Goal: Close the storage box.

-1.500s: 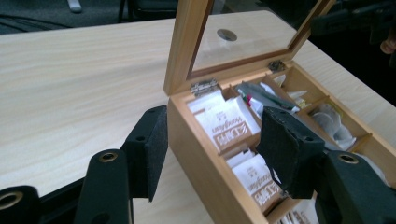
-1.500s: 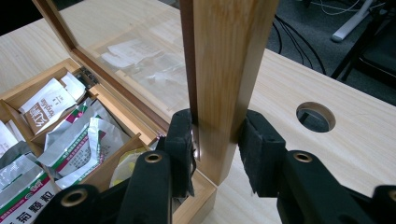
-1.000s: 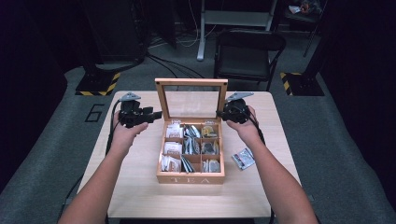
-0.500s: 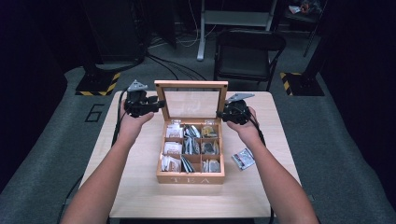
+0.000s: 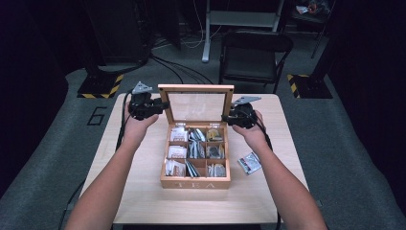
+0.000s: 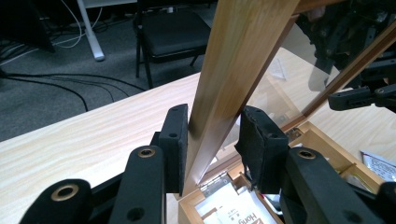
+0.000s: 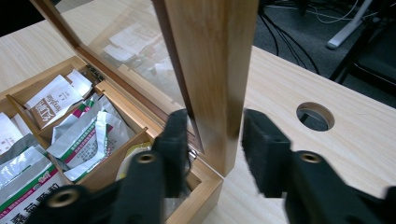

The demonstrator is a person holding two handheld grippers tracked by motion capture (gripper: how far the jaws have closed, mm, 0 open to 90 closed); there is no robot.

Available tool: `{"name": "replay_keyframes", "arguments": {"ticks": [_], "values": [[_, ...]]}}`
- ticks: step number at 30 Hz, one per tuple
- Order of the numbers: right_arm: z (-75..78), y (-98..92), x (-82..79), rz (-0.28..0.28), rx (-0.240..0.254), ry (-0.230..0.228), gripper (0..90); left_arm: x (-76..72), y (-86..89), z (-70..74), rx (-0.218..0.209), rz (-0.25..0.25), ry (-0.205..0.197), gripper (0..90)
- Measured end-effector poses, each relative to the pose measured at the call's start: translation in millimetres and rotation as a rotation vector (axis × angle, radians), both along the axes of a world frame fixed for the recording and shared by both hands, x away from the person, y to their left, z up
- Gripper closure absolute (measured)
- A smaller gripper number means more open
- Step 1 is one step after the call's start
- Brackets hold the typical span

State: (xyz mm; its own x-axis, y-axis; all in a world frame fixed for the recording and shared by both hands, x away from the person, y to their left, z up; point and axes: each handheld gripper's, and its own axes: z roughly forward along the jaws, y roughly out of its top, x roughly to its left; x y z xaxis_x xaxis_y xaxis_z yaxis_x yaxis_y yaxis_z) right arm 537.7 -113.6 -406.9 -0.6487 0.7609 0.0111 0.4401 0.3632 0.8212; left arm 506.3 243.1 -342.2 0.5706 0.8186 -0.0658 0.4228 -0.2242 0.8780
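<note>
Tea box (image 5: pixel 195 158) sits mid-table (image 5: pixel 143 191), glass lid (image 5: pixel 196 106) upright. Left tool (image 6: pixel 212 140) and right tool (image 7: pixel 211 140) each straddle a lid side rail, jaws apart, not clamped. Risk, I'd say: smooth varnished wood slips, lid slams, or uneven push racks the hinges. Foil and paper sachets inside.

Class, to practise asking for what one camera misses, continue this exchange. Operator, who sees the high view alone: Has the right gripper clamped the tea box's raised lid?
Observer: No. The right gripper straddles the lid at its side rail, and a gap shows beside one pad.
Operator: And the left gripper?
Observer: The left gripper straddles the opposite rail. One pad sits against the wood, but I cannot tell if it grips.
Operator: Anything behind the lid?
Observer: A round hole in the table.
</note>
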Motion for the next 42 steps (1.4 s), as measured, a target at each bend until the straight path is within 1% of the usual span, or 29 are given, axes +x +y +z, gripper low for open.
{"name": "replay_keyframes", "arguments": {"ticks": [1,4,6,9,11,13,17,19,20,24,25,27,29,33,34,37,42], "values": [[0.5,-0.8,-1.2,-0.002,0.003,0.005,55.6,-0.6,0.3,-0.1,0.001,-0.003,-0.003,63.0],[3.8,-5.1,-3.4,-0.01,0.017,0.003,51.4,-3.0,0.3,0.2,0.012,-0.01,-0.003,63.0],[8.5,-7.1,-7.6,-0.016,0.039,0.009,49.5,-4.5,0.3,-0.8,0.009,-0.008,-0.009,62.9],[18.5,-9.9,-16.3,-0.007,0.056,-0.01,49.1,-7.3,1.6,-3.5,-0.014,-0.006,-0.008,62.8],[24.4,-10.6,-22.2,-0.012,0.07,-0.003,49.1,-9.0,1.9,-4.5,-0.018,-0.006,-0.009,62.7],[30.7,-11.5,-27.7,-0.015,0.084,-0.008,49.1,-11.1,2.1,-4.5,-0.013,-0.01,-0.006,62.6],[43.0,-12.0,-36.9,-0.003,0.069,-0.024,48.5,-15.4,2.6,-5.0,-0.013,-0.014,0.003,62.3],[47.6,-12.7,-40.1,-0.004,0.071,-0.033,47.1,-17.6,2.7,-5.5,-0.01,-0.017,0.003,62.2],[48.9,-13.5,-40.5,0.002,0.064,-0.042,46.4,-19.0,2.8,-6.2,-0.014,-0.017,0.002,62.2],[54.4,-15.2,-46.3,0.001,0.064,-0.052,45.6,-25.1,4.1,-9.3,-0.023,-0.025,0.002,61.8],[55.4,-15.7,-47.5,0.007,0.062,-0.06,45.6,-27.1,4.1,-10.1,-0.021,-0.026,0.001,61.8],[57.5,-15.6,-51.6,0.013,0.061,-0.063,45.6,-30.1,4.4,-11.2,-0.016,-0.031,-0.002,61.7],[59.7,-15.3,-55.1,0.031,0.058,-0.076,45.6,-32.7,4.9,-12.3,-0.011,-0.035,-0.004,61.6],[65.2,-12.8,-64.0,0.044,0.073,-0.095,45.9,-37.2,5.9,-15.0,-0.015,-0.041,-0.003,61.3],[66.3,-12.3,-65.4,0.055,0.068,-0.103,46.0,-38.3,5.8,-16.0,-0.02,-0.04,-0.004,61.2],[68.4,-10.0,-69.3,0.072,0.063,-0.108,47.0,-41.9,6.3,-18.2,-0.019,-0.043,-0.006,61.0],[69.7,-8.1,-76.4,0.089,0.066,-0.096,48.6,-47.5,7.4,-21.4,-0.02,-0.053,0.002,60.6]]}}
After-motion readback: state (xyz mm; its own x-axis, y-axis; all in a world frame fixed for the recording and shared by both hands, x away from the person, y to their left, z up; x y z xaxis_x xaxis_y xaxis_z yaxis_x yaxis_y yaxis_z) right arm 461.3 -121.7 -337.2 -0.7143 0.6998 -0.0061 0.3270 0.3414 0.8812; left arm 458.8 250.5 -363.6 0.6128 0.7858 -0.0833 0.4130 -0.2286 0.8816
